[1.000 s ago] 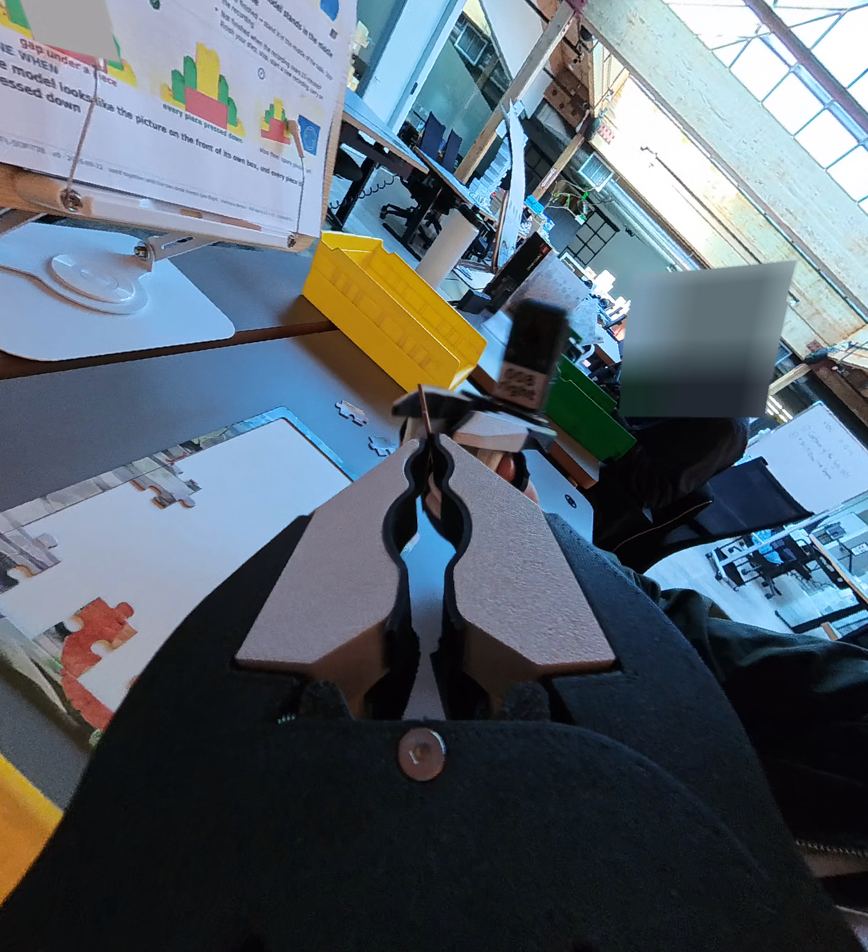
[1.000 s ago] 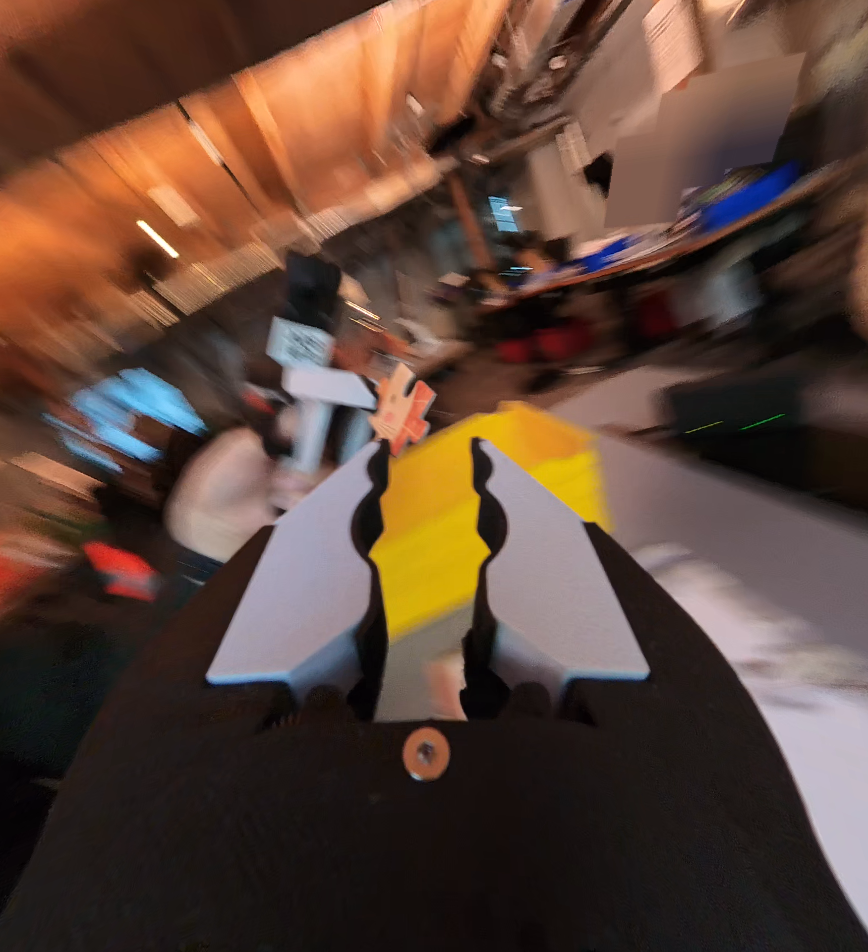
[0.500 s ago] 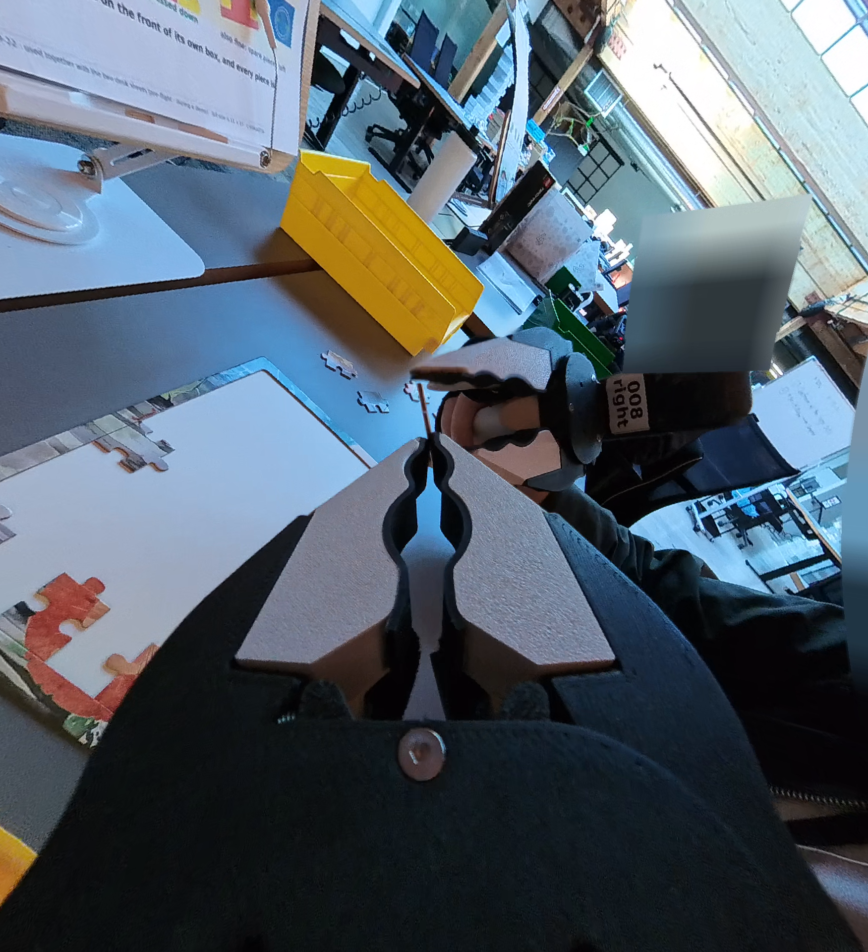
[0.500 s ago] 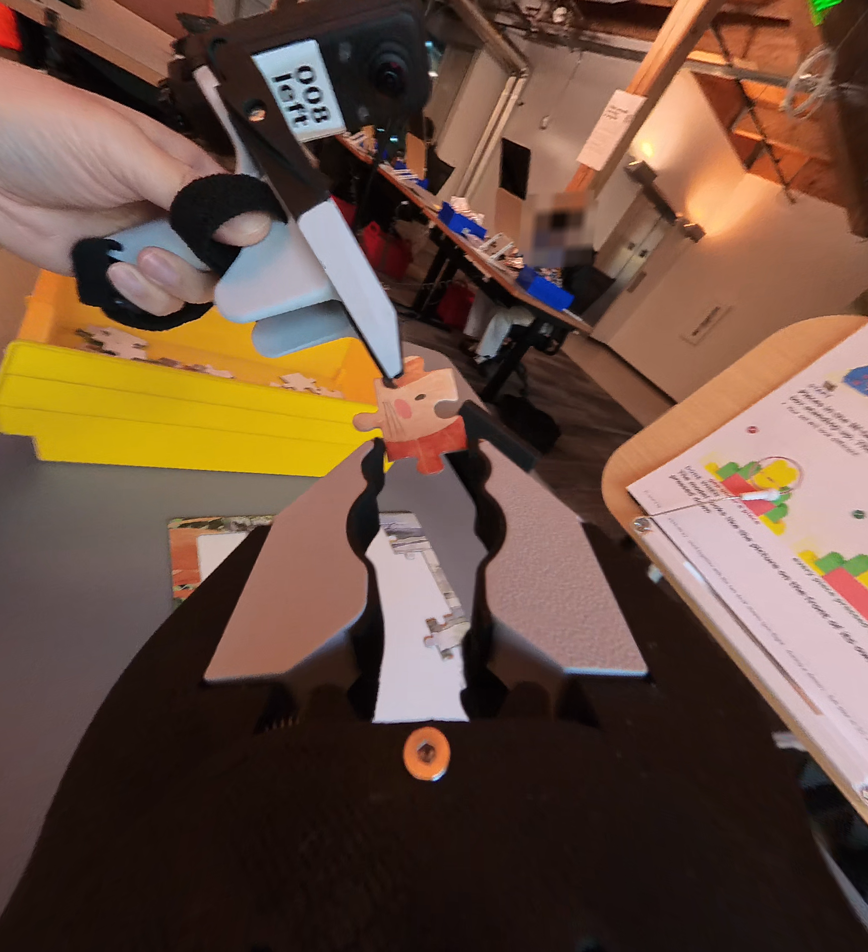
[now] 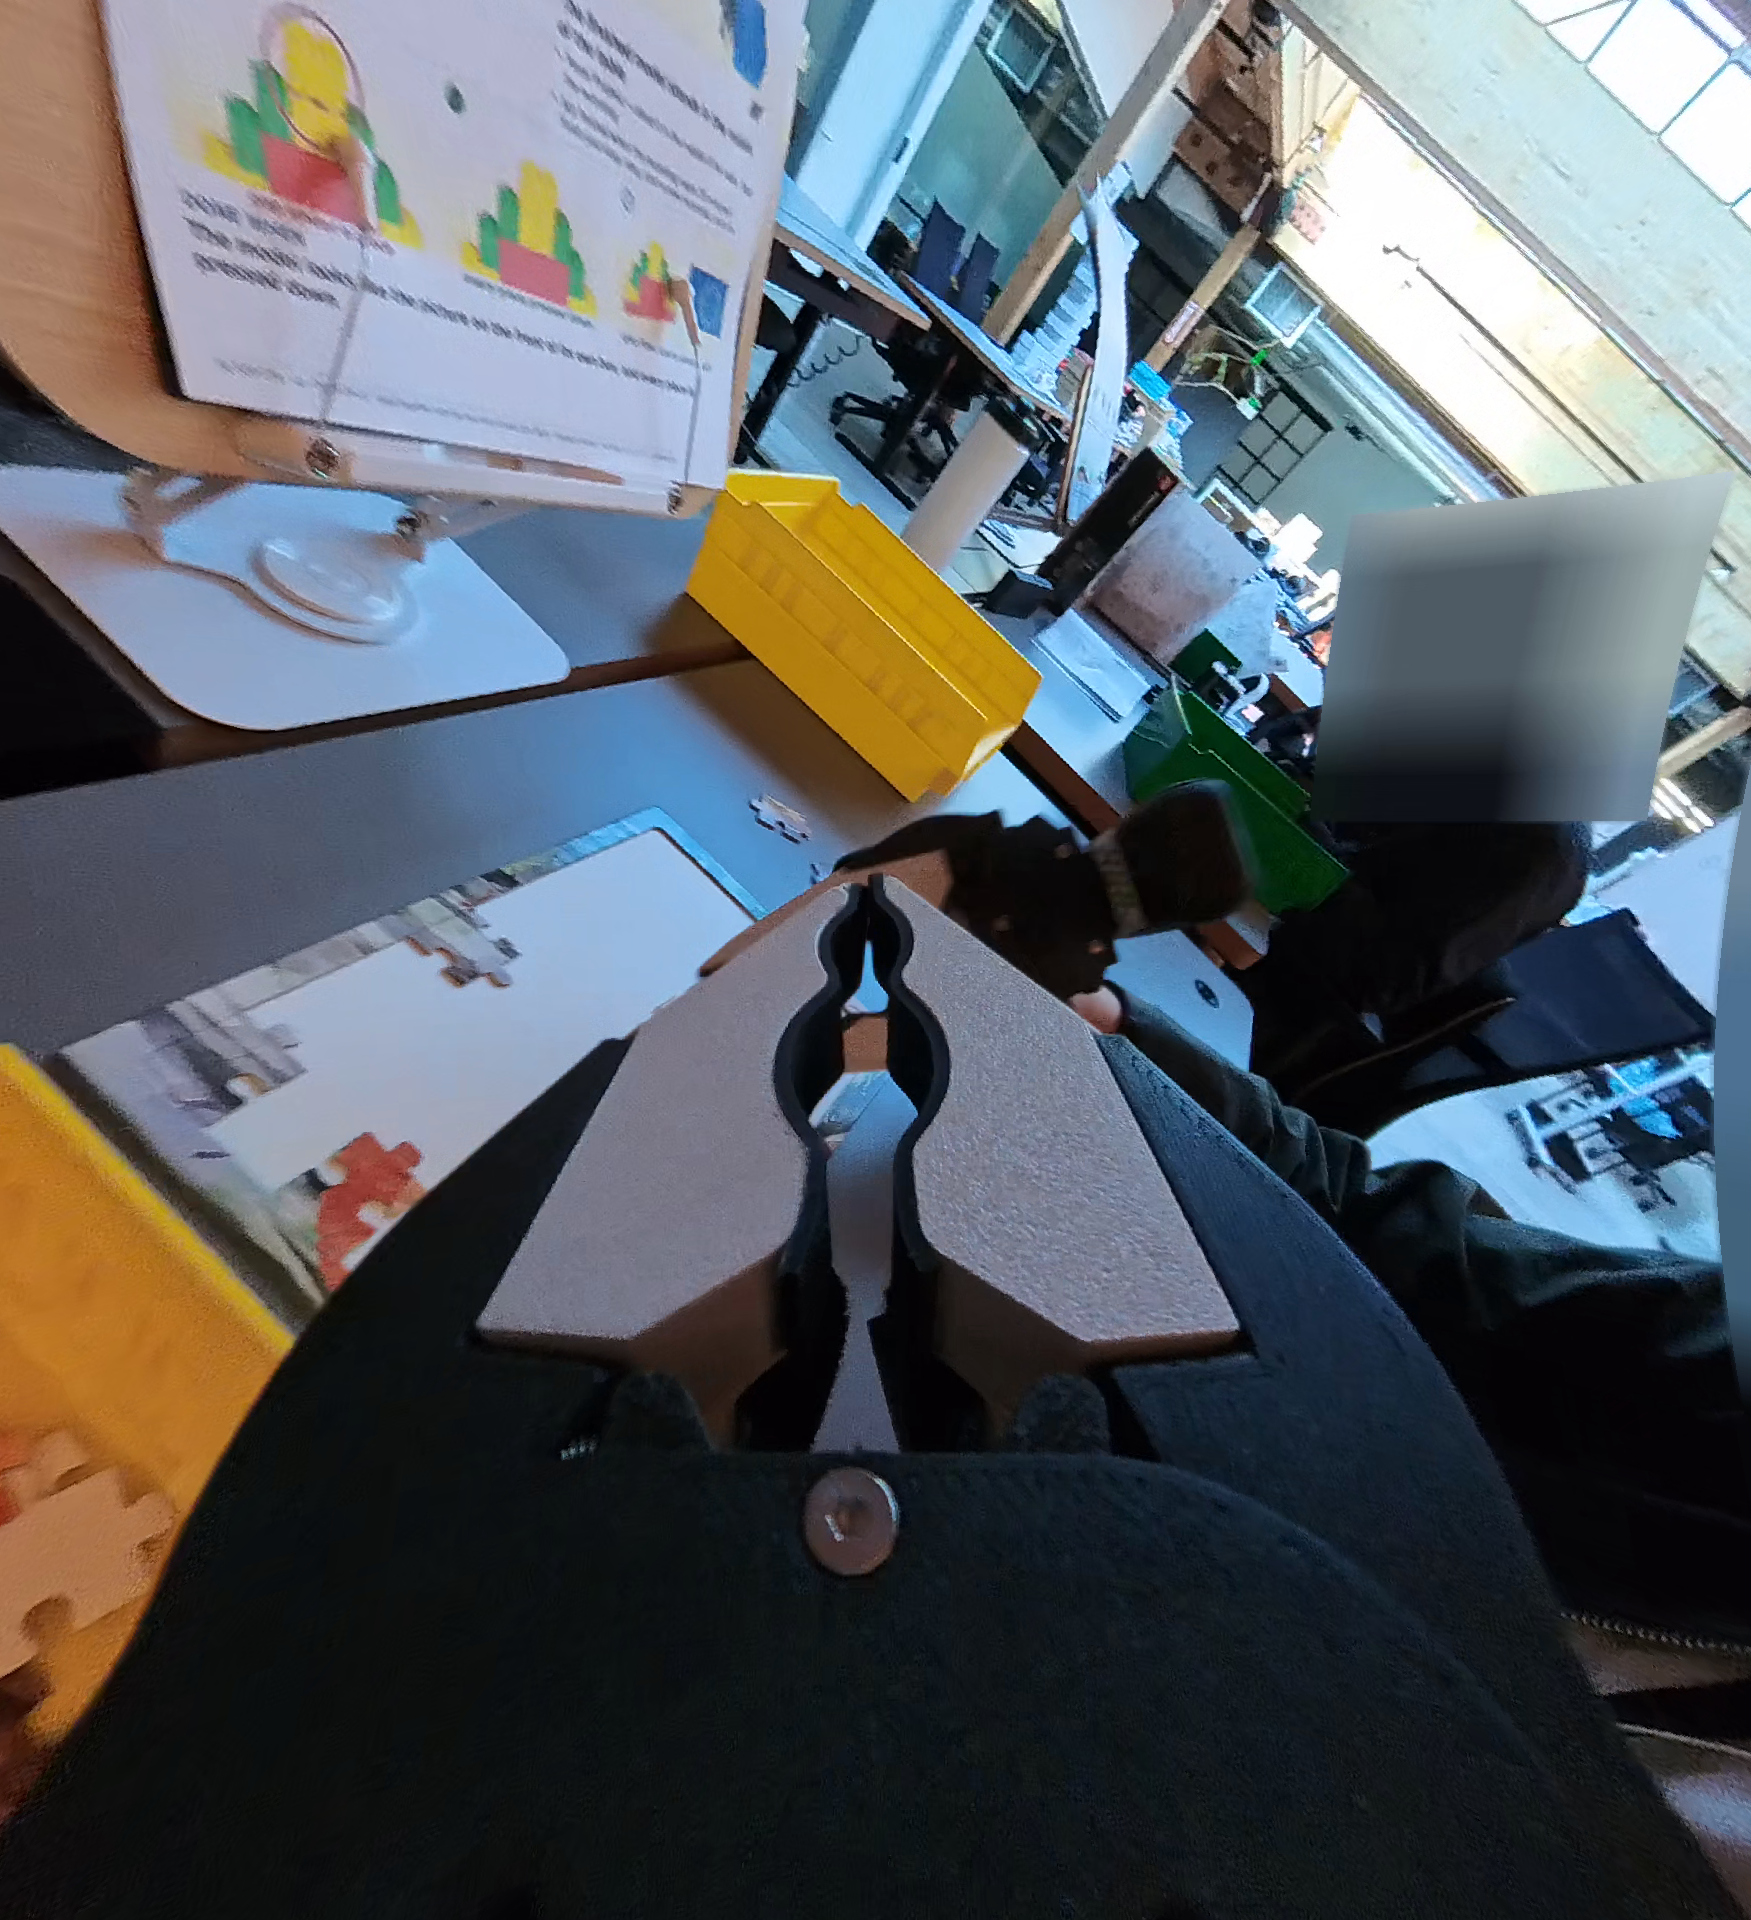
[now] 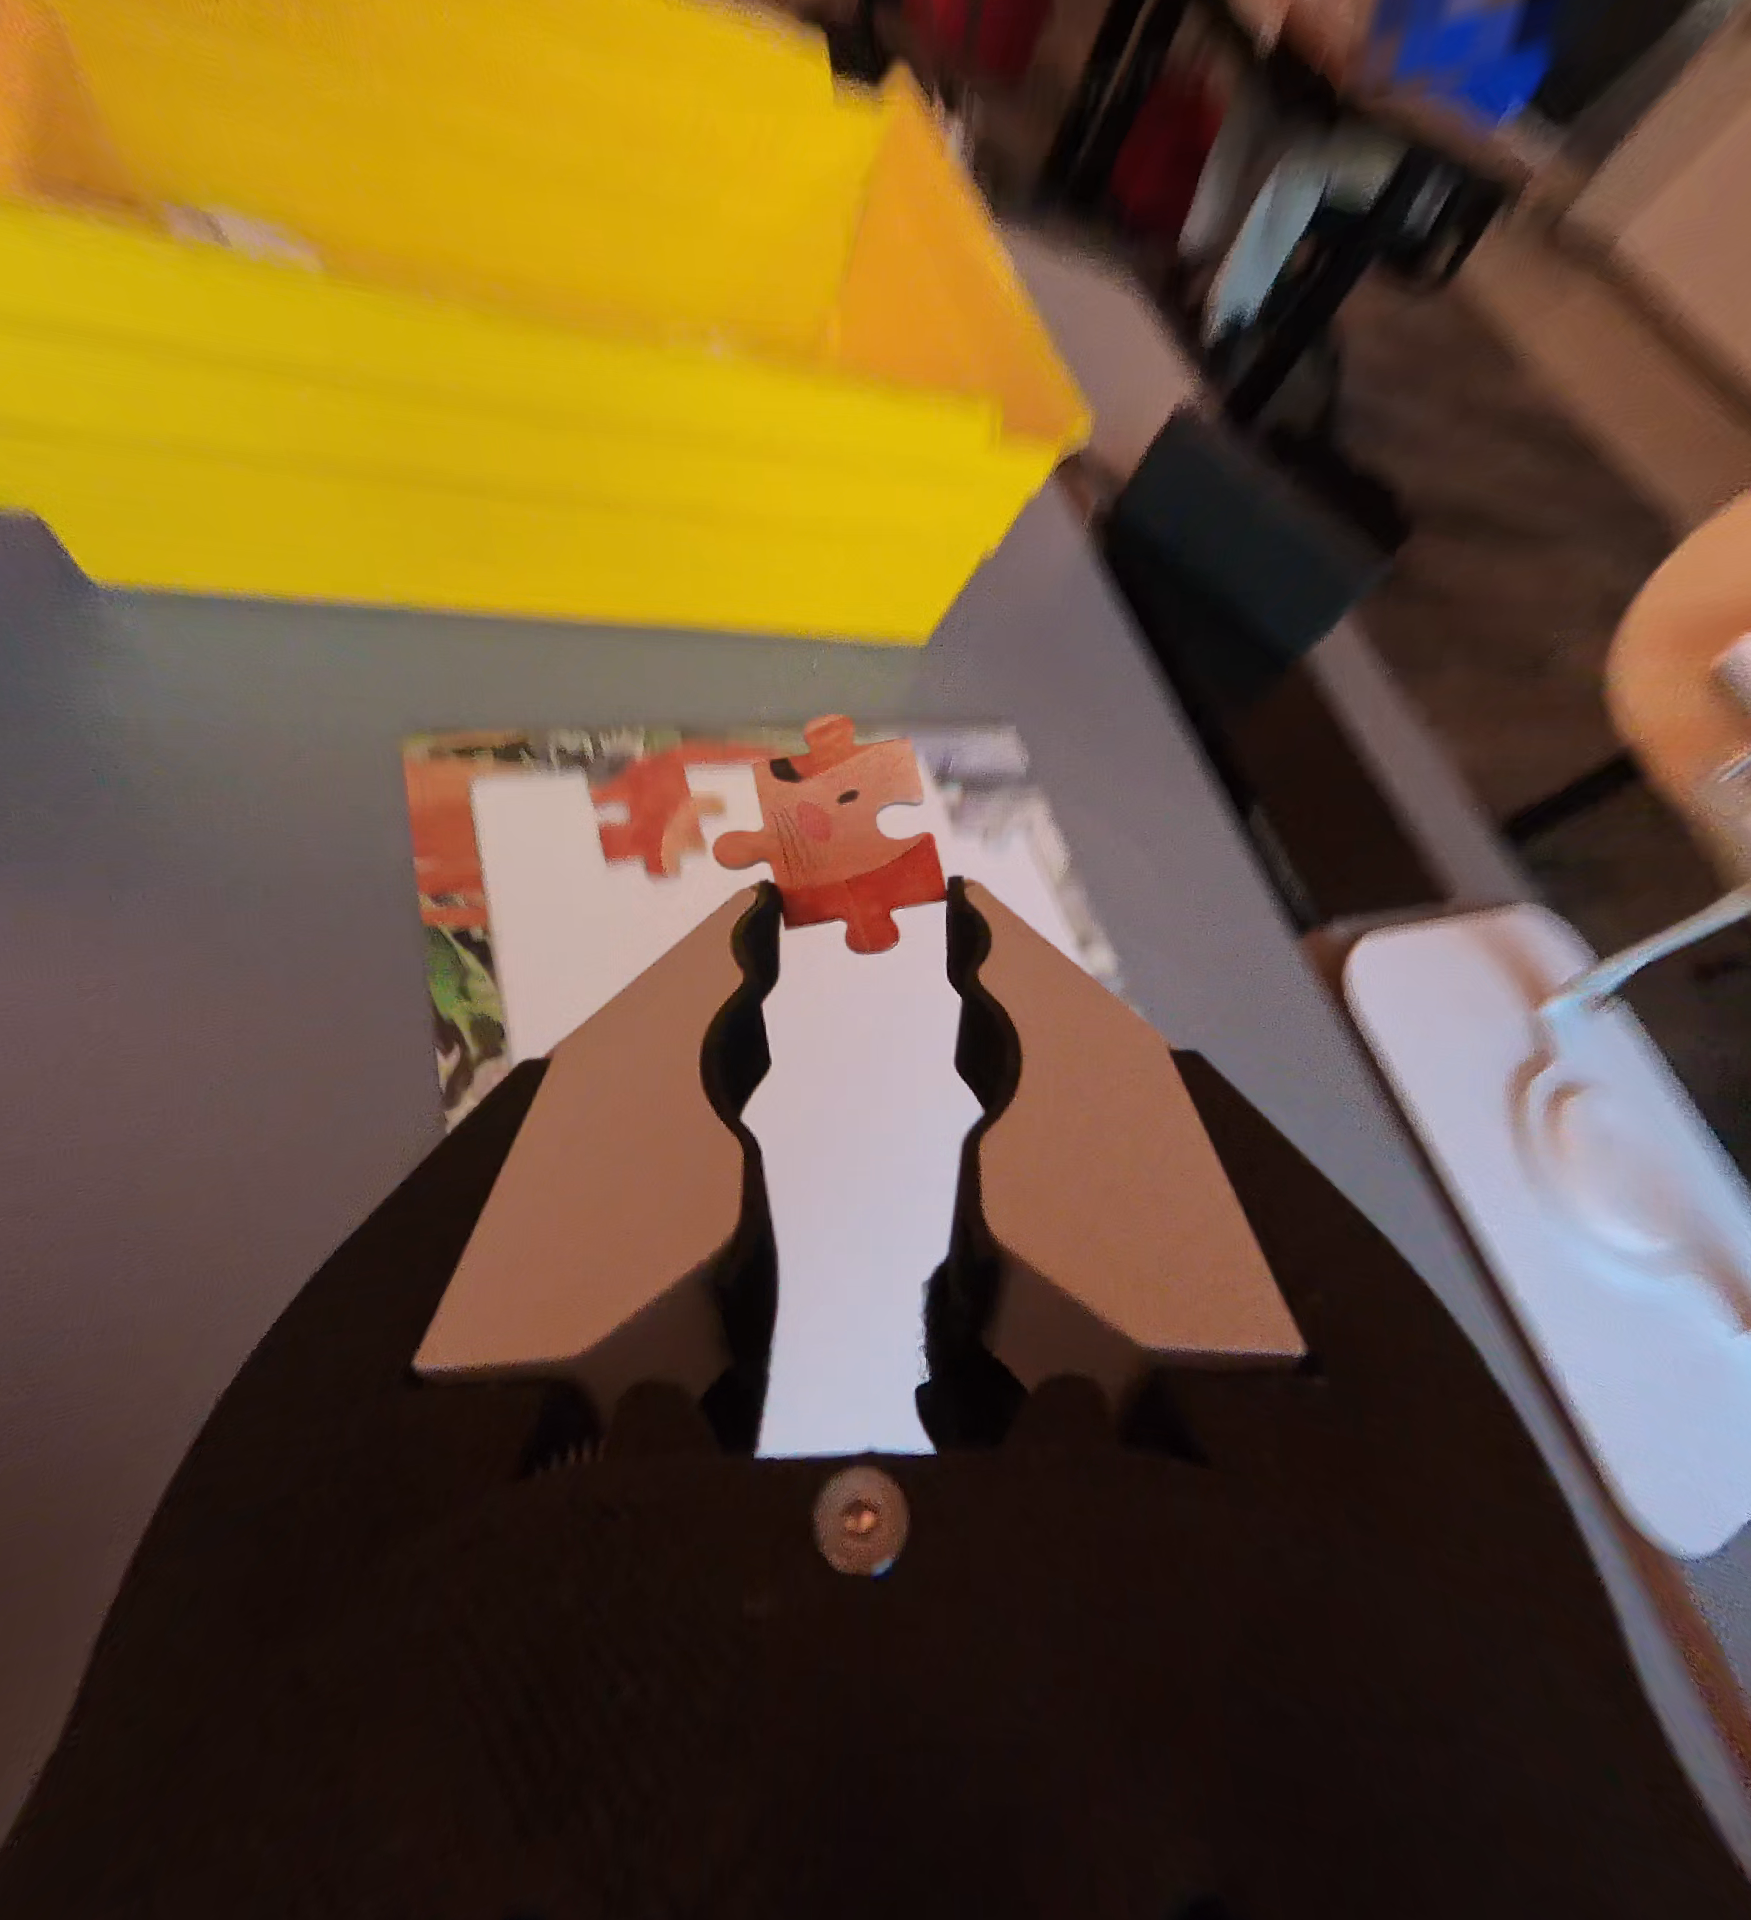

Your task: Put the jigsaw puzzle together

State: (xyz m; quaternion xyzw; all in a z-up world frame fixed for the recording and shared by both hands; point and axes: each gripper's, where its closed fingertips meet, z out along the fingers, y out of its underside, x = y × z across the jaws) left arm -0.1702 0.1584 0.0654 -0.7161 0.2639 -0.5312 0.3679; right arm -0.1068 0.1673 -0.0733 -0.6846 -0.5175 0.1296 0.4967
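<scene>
Since the earlier frame the orange puzzle piece (image 6: 835,831) has passed from the left tool (image 5: 869,896), now pinched shut and empty, to the right tool (image 6: 860,899), which grips its lower edge between part-open tips. It hangs above the puzzle board (image 6: 538,935) (mostly bare white) on the grey worktop (image 6: 175,883), near a yellow bin (image 6: 486,457).

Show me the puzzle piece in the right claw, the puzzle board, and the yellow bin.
Puzzle piece (image 6: 835,831): right wrist view, its peach middle.
Puzzle board (image 6: 538,883): right wrist view, bare white area.
Yellow bin (image 6: 497,488): right wrist view, front wall.
</scene>
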